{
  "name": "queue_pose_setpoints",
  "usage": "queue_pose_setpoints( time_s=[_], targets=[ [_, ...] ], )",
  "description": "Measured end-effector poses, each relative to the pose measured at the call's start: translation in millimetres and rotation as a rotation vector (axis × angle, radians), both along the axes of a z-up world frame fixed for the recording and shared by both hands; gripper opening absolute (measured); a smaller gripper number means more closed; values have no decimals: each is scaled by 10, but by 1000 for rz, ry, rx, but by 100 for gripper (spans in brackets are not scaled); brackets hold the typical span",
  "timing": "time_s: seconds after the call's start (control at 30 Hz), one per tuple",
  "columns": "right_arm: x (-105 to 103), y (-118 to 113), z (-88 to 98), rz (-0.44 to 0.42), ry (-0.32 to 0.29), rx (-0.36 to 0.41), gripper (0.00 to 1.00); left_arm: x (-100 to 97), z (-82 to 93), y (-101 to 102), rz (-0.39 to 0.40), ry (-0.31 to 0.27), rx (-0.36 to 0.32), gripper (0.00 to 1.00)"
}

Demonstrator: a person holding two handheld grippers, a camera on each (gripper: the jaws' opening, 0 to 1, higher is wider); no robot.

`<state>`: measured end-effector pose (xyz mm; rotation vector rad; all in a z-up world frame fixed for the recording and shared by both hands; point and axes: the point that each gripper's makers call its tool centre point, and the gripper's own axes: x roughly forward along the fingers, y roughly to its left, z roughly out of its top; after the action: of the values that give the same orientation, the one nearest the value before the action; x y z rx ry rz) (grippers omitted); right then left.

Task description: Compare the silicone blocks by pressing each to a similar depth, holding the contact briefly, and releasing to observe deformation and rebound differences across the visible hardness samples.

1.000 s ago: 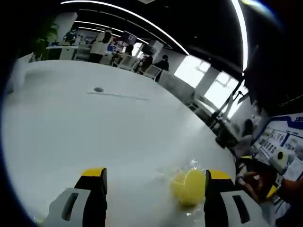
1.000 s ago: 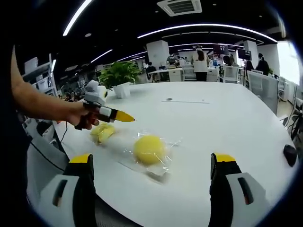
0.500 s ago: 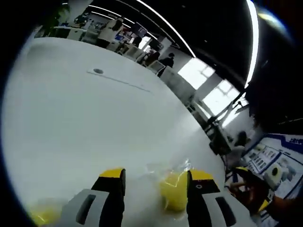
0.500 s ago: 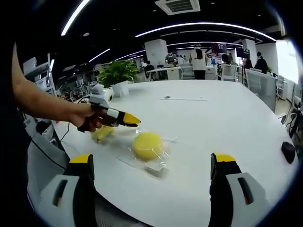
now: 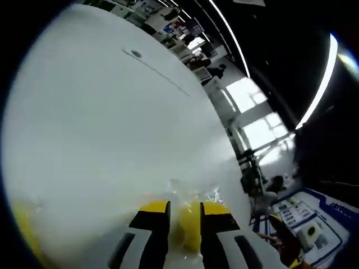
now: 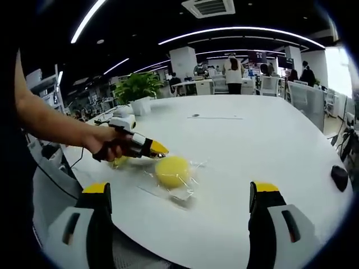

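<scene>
Left fingers: yellow-tipped pair [image 5: 151, 224], drawn close together with a narrow gap; the yellow silicone block [image 5: 188, 227] sits between them, both inner faces at or against its sides.
Left gripper: in the left gripper view [image 5: 184, 216] it rises from the bottom edge and is closed down onto the block; in the right gripper view [image 6: 159, 149] it enters from the left, held in a person's hand [image 6: 109, 147], with its yellow tip at the upper left edge of the round block.
Right fingers: yellow-tipped pair [image 6: 97, 193], spread wide apart, with nothing between them.
Right gripper: positioned [image 6: 180, 189] near the table edge, pointing toward the block and well short of it.
Task object, first block: round, yellow, wrapped in clear crinkled plastic film [image 6: 185, 196]; it lies on the white table [image 6: 252, 140], roughly centred in the right gripper view [image 6: 172, 171].
Task object, second block: a smaller yellow piece [image 6: 119, 162] lies on the table just below the person's hand, mostly hidden by it; its shape cannot be determined.
Table surface: white, glossy, with a small round grommet [image 5: 136, 54] and a thin seam line far from the grippers.
Other items: a small dark object [image 6: 339, 178] lies at the right edge of the table; a potted plant [image 6: 138, 89] stands at the far left side.
Background: open office with ceiling light strips, desks and several people standing or seated in the distance.
</scene>
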<state>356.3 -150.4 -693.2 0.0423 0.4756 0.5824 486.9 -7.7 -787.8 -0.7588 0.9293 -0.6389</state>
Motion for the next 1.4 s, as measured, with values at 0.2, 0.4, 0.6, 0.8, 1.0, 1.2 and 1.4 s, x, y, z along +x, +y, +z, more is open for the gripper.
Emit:
queue_pose_setpoints(
  time_s=[0.2, 0.4, 0.6, 0.8, 1.0, 1.2, 1.4],
  targets=[
    [-22, -40, 12, -8, -1, -1, 96, -29, -29, -50, 16, 36, -35, 9],
    [-38, -50, 5, -11, 1, -3, 96, -29, 1, -61, 13, -1, -16, 0],
    [-65, -46, -1, -8, 4, -8, 96, -45, 7, -53, 11, -21, -8, 0],
    [-84, -21, -4, 2, 5, -10, 96, -66, 74, -41, 0, -68, 7, 0],
    [-79, 0, -1, 2, 0, -7, 96, -48, 234, -68, -12, -86, -20, 0],
    [-69, 28, 27, 4, -7, -2, 96, -34, 416, -57, -53, -158, 27, 0],
    [-62, 62, 28, 10, -11, -1, 96, -41, 631, -16, -75, -191, 13, 0]
  ],
)
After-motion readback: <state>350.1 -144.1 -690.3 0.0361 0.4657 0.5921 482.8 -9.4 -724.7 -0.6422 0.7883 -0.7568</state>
